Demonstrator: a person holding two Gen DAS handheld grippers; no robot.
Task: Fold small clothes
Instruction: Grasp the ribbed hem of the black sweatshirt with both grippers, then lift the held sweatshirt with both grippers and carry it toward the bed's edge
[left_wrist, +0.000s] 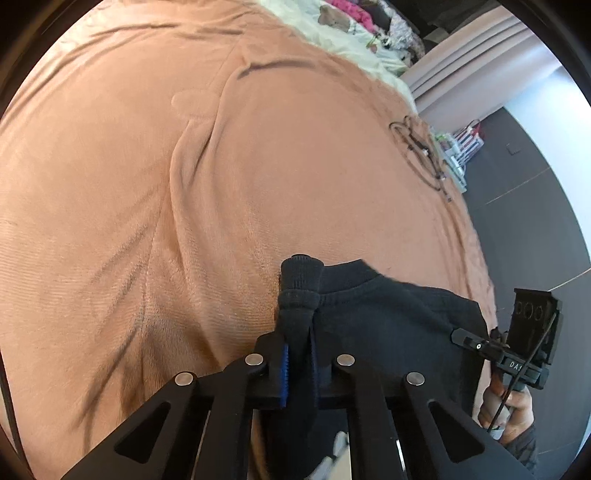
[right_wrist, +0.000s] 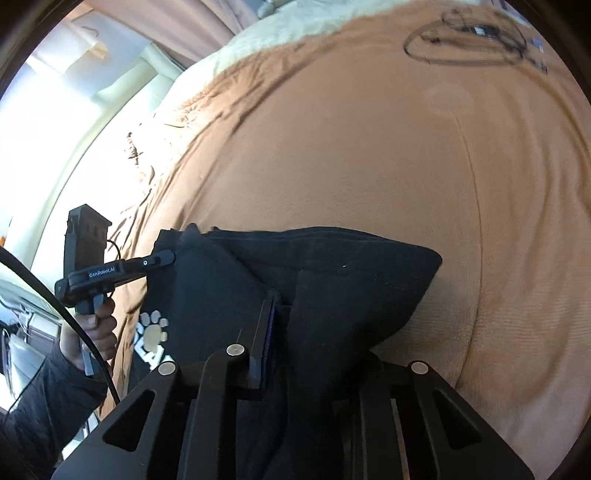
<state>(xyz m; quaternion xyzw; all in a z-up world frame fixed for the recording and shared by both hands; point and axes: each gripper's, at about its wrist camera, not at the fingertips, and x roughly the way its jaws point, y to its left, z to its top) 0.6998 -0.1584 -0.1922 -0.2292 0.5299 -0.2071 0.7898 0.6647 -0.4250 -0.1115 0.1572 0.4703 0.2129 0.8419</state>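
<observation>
Wide bed w/ rumpled peach fleece blanket, dark cable loop far off, grey floor beyond. Small black knit garment w/ white paw print lies at near blanket edge, stretched sideways. Left gripper pinches its ribbed cuff; right gripper clamps its other side.

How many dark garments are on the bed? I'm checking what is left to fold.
1: a black garment at the near edge of the orange blanket, pinched by the left gripper and the right gripper. The colourful heap at the far end may hide more.
</observation>
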